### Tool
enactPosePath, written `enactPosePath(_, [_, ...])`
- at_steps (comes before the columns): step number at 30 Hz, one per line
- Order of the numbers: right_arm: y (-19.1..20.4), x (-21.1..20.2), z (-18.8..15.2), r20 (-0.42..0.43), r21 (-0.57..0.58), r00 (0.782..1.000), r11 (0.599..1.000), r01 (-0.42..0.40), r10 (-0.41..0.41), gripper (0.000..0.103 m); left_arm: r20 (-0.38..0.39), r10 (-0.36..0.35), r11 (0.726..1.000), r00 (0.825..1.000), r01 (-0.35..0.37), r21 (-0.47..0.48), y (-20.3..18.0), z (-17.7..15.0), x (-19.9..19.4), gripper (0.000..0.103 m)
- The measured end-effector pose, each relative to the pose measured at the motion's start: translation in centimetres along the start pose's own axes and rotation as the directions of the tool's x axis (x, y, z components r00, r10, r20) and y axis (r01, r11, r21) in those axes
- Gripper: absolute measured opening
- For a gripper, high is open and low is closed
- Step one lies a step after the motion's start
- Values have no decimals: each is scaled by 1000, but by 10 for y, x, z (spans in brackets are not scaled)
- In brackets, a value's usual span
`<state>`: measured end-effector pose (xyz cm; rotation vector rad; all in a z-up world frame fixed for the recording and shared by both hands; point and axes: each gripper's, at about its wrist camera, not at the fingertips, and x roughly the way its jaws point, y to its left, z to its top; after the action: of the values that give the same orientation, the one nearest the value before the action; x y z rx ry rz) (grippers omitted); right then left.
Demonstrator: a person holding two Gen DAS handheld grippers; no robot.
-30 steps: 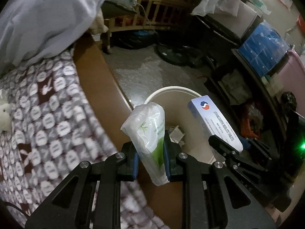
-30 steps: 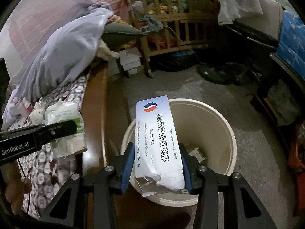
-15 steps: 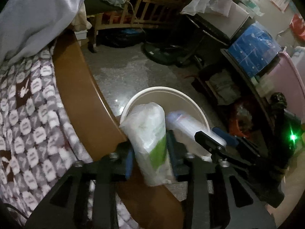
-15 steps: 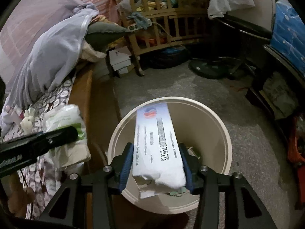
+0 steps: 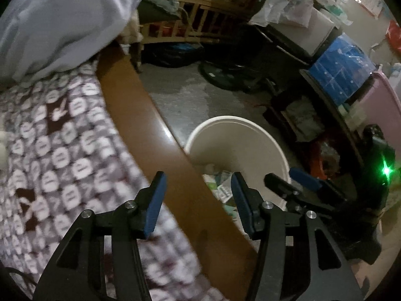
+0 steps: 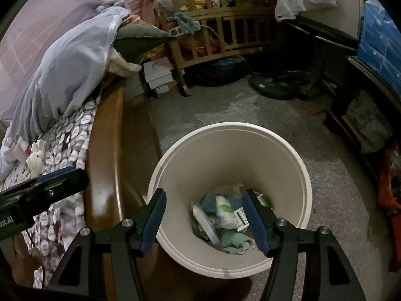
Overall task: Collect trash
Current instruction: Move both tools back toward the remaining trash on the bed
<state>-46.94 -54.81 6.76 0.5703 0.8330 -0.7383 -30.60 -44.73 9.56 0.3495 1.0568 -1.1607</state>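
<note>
- Your left gripper (image 5: 198,195) hangs over the brown wooden bed edge (image 5: 140,125), jaws just opened, nothing between them.
- Your right gripper (image 6: 204,212) hangs above the round white plastic bin (image 6: 299,175), jaws just opened, empty.
- The white-and-green plastic packet (image 6: 225,213) and the white tablet box (image 6: 204,222) lie on the trash at the bin bottom.
- Bin stands on grey floor (image 6: 213,110), just right of the bed.
</note>
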Motion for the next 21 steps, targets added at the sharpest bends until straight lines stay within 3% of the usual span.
enactPosePath(10, [51,-5,-1,5,-84,999,996,-40,41,62,39,144,988,989,-142,-64,53,-18,-34,52])
enactPosePath(21, [127,2,-7,-26,-196,993,974,-116,113,65,45,276,950,960,-265,-163,123,-48,-72,52])
